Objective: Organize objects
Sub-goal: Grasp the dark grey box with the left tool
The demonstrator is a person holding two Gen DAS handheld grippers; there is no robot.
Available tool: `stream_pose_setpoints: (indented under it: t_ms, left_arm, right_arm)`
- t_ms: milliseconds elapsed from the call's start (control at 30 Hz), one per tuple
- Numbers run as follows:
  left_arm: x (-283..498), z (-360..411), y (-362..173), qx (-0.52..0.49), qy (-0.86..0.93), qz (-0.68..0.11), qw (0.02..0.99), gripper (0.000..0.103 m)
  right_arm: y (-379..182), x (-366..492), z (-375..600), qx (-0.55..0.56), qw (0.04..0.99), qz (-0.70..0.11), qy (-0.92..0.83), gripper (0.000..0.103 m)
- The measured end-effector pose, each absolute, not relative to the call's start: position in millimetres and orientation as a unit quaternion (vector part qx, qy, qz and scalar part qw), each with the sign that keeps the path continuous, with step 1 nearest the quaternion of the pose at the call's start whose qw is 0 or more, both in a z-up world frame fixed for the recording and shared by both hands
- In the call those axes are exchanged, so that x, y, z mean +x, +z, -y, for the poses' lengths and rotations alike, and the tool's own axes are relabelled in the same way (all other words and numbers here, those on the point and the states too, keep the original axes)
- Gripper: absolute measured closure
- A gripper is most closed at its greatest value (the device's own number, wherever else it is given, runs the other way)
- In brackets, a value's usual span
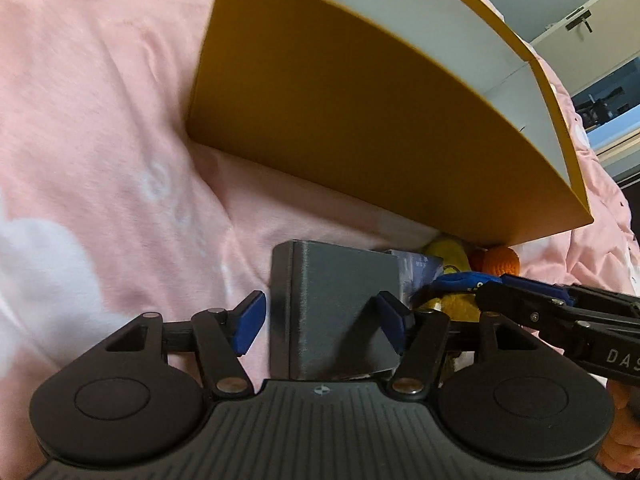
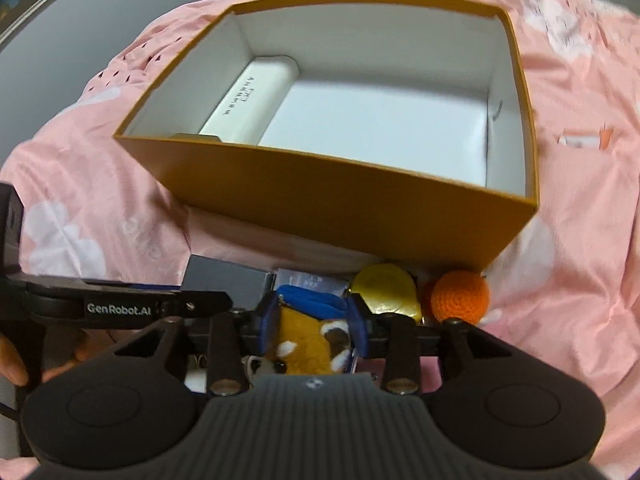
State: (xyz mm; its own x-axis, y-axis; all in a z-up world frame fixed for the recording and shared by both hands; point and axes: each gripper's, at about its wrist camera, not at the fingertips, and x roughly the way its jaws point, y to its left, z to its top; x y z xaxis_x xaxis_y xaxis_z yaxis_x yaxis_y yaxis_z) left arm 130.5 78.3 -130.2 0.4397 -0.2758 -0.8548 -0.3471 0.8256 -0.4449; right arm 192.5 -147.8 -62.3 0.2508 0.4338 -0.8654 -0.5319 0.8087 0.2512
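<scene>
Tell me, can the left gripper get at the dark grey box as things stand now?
Probably yes. The left gripper is open and its blue pads already straddle the dark grey box. Nothing lies between them, though the plush toy crowds its right side.

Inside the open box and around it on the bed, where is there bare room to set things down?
The orange cardboard box has bare white floor from the white case along its left wall to the right wall. In front it is crowded: dark grey box, yellow pouch, orange crocheted ball. Pink blanket left is free.
</scene>
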Motion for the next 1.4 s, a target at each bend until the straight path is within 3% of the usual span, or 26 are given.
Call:
stream_pose_setpoints:
  t_ms: [133,300,367,467,633,733,1067,1400]
  left_arm:
    - [135.1,-75.0,-134.0,-0.298,0.022,-0.528,0.795,0.03]
    - [125.6,-75.9,-119.6,-0.293,0.032,-0.507,0.81,0.05]
    - [120.9,-73.3,-109.6,-0.278,0.03,-0.494,0.823,0.055]
    - [112.0,-56.9,-87.5,-0.223,0.017,-0.47,0.854,0.06]
    - [106.2,-53.1,-77.5,-0.214,0.001,-0.471,0.856,0.059]
    - [109.0,-67.5,-86.6,-0.26,0.012,-0.482,0.837,0.059]
    - [112.5,-86.5,-119.2,-0.346,0.032,-0.511,0.786,0.053]
    - [89.5,-65.9,-65.7,-0.219,0.077,-0.455,0.86,0.059]
  right_arm:
    - [-66.3,195.6,151.4,-0.027,0.784,-0.537,0.31,0.062]
    - [-63.6,194.3,156.0,-0.012,0.775,-0.545,0.319,0.052]
    - [-61.9,191.9,158.7,-0.005,0.771,-0.547,0.325,0.046]
    - [-60.6,184.4,156.2,-0.025,0.772,-0.543,0.328,0.046]
    - [-63.0,172.3,145.2,-0.081,0.777,-0.53,0.329,0.046]
    - [-65.6,169.5,142.1,-0.103,0.778,-0.524,0.33,0.046]
    - [-75.1,177.4,146.6,-0.083,0.775,-0.535,0.326,0.05]
    - [-53.8,171.2,135.7,-0.098,0.783,-0.513,0.338,0.057]
